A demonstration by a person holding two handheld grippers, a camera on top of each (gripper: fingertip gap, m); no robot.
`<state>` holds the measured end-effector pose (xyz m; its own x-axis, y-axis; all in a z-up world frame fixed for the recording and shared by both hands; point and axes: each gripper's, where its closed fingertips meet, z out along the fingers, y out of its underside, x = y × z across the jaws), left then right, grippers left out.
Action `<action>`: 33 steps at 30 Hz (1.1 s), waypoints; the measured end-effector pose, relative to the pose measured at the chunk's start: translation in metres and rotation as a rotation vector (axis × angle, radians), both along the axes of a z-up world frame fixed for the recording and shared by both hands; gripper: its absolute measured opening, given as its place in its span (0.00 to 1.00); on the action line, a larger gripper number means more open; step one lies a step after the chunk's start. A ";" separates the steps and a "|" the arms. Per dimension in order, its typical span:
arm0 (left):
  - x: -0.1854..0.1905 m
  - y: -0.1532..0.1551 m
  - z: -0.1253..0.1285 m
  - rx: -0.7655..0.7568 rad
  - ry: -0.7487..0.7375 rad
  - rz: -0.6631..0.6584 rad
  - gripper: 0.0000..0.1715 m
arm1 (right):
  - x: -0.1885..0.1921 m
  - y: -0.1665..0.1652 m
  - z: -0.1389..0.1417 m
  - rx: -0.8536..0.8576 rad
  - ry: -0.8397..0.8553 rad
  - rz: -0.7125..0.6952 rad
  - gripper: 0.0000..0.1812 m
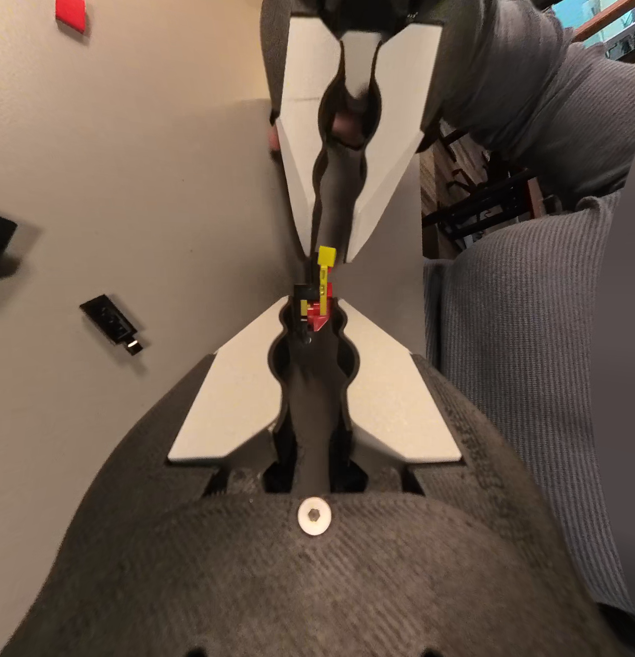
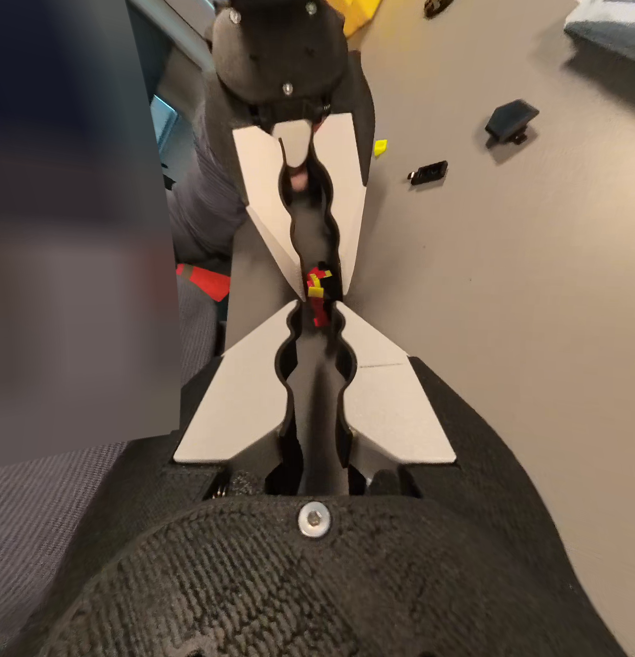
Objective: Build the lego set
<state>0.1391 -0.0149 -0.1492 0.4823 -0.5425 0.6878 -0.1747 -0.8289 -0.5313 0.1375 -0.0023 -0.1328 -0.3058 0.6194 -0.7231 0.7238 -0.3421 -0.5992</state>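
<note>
Bracing the red-and-black lego assembly point(image 1: 314, 313), left gripper point(image 1: 312, 305) clamps it; right gripper point(image 1: 324, 261), at twelve o'clock, pinches the yellow piece point(image 1: 324, 270) for seating.

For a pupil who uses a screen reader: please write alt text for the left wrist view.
Two white claws meet tip to tip over a beige table, the left claw and right claw both pinching a small red, yellow and black lego assembly. A loose black lego piece lies to the left, a red piece at the top.
</note>
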 end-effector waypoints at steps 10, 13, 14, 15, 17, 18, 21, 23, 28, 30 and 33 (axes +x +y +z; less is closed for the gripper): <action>0.001 -0.001 0.000 0.006 0.003 -0.009 0.12 | -0.001 0.001 -0.001 -0.010 -0.005 0.010 0.04; 0.001 -0.001 0.000 0.007 0.004 -0.012 0.12 | -0.001 0.000 -0.002 0.006 -0.002 0.019 0.04; 0.001 -0.001 0.000 0.007 0.004 -0.013 0.12 | 0.000 0.000 -0.002 0.014 0.000 0.020 0.04; 0.001 -0.001 0.000 0.008 0.005 -0.013 0.12 | 0.000 0.000 -0.003 0.022 0.003 0.020 0.04; 0.001 -0.001 0.000 0.008 0.006 -0.013 0.12 | 0.000 0.000 -0.004 0.034 0.003 0.019 0.04; 0.001 -0.001 0.000 0.009 0.007 -0.014 0.12 | 0.001 -0.001 -0.004 0.041 0.002 0.018 0.04; 0.001 -0.001 -0.001 0.016 0.010 -0.017 0.12 | 0.002 -0.002 -0.006 0.055 -0.003 0.017 0.04; 0.001 -0.002 -0.001 0.024 0.015 -0.021 0.12 | 0.002 -0.003 -0.006 0.048 -0.009 0.009 0.04; 0.001 -0.003 -0.001 0.064 0.038 -0.034 0.11 | 0.003 -0.005 -0.007 0.048 -0.017 -0.014 0.04; 0.001 -0.003 -0.001 0.080 0.045 -0.033 0.11 | 0.003 -0.005 -0.007 0.056 -0.010 -0.027 0.04; 0.002 -0.003 -0.001 0.131 0.068 -0.036 0.11 | 0.004 -0.006 -0.007 0.090 0.013 -0.034 0.04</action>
